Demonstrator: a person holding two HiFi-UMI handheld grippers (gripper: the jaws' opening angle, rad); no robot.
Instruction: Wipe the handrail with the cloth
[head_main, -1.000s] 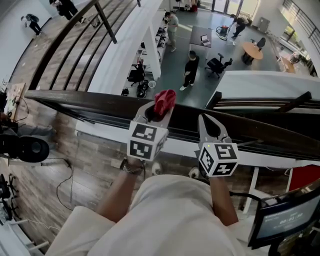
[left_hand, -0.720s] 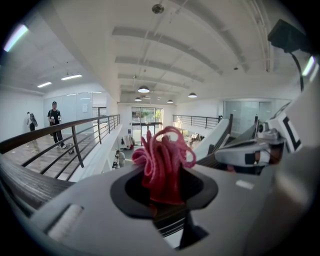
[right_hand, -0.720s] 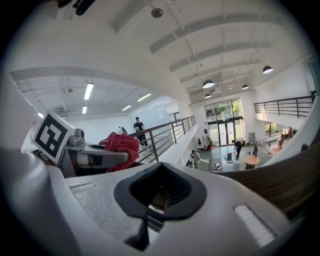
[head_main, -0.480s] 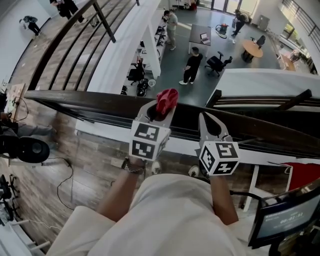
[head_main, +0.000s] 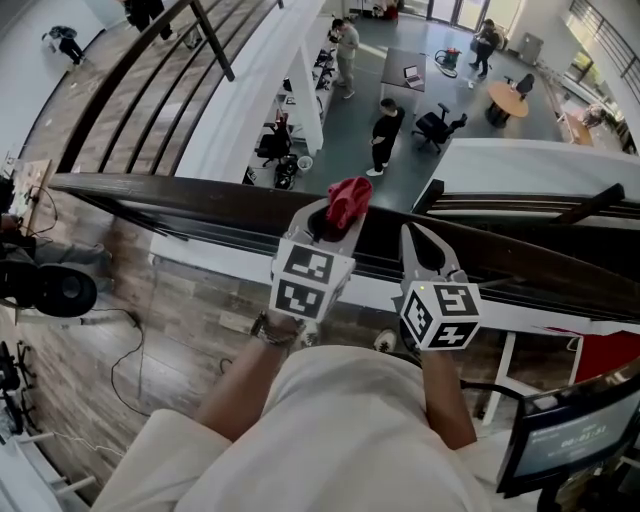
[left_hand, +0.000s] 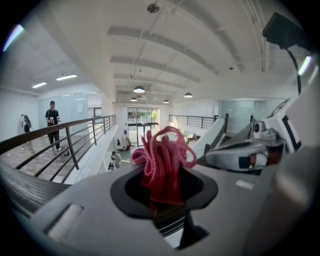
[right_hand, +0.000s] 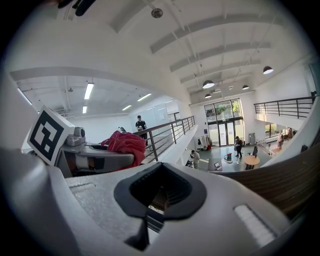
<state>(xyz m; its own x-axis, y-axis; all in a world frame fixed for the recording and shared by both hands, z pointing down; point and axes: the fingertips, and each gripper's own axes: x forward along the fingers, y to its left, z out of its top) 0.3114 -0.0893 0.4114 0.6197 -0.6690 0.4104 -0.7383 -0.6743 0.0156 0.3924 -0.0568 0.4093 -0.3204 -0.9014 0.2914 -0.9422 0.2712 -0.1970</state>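
**Head view.** The left gripper (head_main: 336, 214), at frame centre, has its jaws clamped on a bunched red cloth (head_main: 348, 197). The cloth sticks out past the jaw tips, over the far edge of the dark wooden handrail (head_main: 200, 205). Whether the cloth touches the rail cannot be told. The handrail crosses the frame from middle left to lower right. The right gripper (head_main: 413, 236), just right of the left one, lies over the same rail. At the top of the frame, beyond the rail, lies a lower floor (head_main: 420, 95) with a standing person (head_main: 382, 135) and a round table (head_main: 505, 100).

**Left gripper view.** The cloth fills the hollow between the closed jaws and rises above it at frame centre. The right gripper shows at the right edge.

**Right gripper view.** The jaws are together with nothing between them. The left gripper and the cloth appear at middle left.
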